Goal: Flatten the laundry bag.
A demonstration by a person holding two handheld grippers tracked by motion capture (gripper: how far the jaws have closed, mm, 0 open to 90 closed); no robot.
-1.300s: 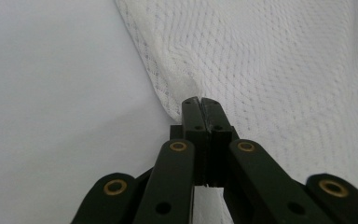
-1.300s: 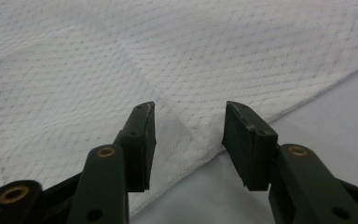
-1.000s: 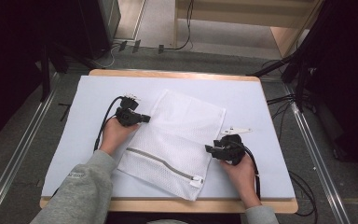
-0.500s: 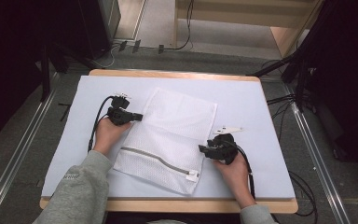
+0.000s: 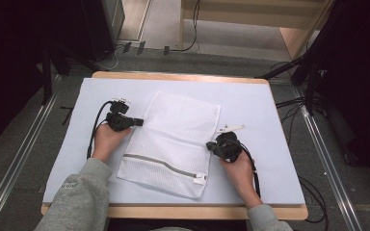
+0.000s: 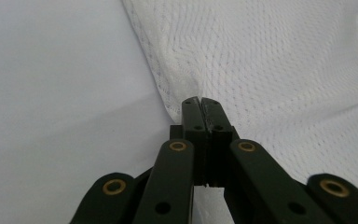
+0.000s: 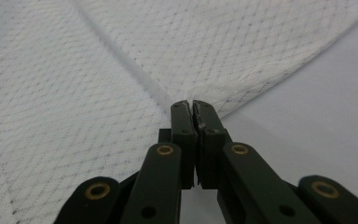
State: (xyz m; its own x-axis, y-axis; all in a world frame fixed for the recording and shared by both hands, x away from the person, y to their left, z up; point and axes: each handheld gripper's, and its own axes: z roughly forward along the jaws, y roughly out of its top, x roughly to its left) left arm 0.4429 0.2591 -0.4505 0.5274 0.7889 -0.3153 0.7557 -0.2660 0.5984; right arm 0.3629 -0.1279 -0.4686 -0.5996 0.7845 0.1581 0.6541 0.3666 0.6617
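Note:
A white mesh laundry bag [image 5: 173, 134] lies flat on the table's pale cover [image 5: 270, 101], with its grey zipper [image 5: 159, 164] near the front edge. My left gripper [image 5: 140, 122] is shut on the bag's left edge; in the left gripper view the jaw tips [image 6: 200, 101] pinch a puckered bit of mesh [image 6: 270, 60]. My right gripper [image 5: 210, 146] is at the bag's right edge. Its jaws have just been closing, and in the right gripper view the tips [image 7: 192, 103] clamp a raised fold of mesh [image 7: 74, 93].
A small white tag [image 5: 232, 128] lies on the cover just beyond my right gripper. The wooden table edge [image 5: 173, 211] runs along the front. Cables trail from both grippers, and more cables lie on the floor at the right [image 5: 318, 192].
Both hands and the bag have slid a little to the left. The right gripper's jaws have gone from apart to pressed together on the bag's edge.

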